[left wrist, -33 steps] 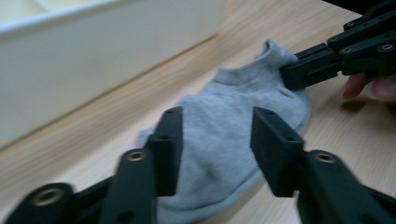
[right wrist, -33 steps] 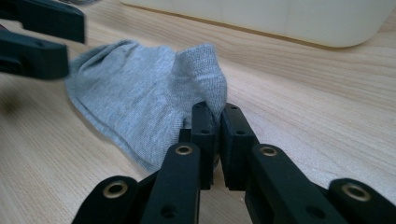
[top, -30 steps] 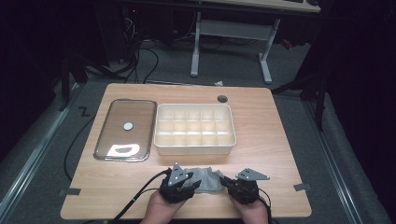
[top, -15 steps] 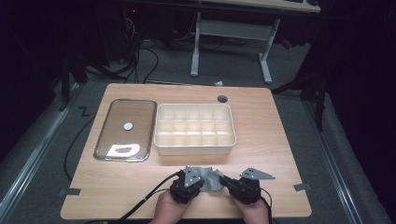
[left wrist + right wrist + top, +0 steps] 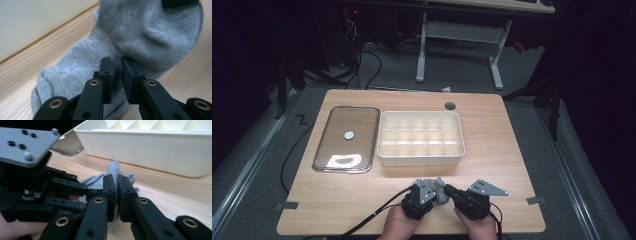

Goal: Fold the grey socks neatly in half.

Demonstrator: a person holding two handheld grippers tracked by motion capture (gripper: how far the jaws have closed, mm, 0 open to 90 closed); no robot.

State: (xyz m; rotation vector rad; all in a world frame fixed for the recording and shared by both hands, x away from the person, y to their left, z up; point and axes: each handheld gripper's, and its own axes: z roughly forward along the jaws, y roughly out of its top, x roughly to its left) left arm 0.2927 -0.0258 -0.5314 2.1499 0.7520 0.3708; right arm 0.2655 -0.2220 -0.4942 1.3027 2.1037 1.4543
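Left claw (image 5: 115, 75) has shifted right; both claws pinch the grey sock (image 5: 140, 37).

no readable text, labels, brands or numbers on any surface

Light wood desk (image 5: 492, 140) here, with a cream divided tray (image 5: 420, 138) sitting just past the jaws and a clear flat lid (image 5: 346, 138) lying right beside it, off toward the left jaws' side. A grey sock (image 5: 130, 37) lies on the desk's near edge, right at the jaws, between both pairs.
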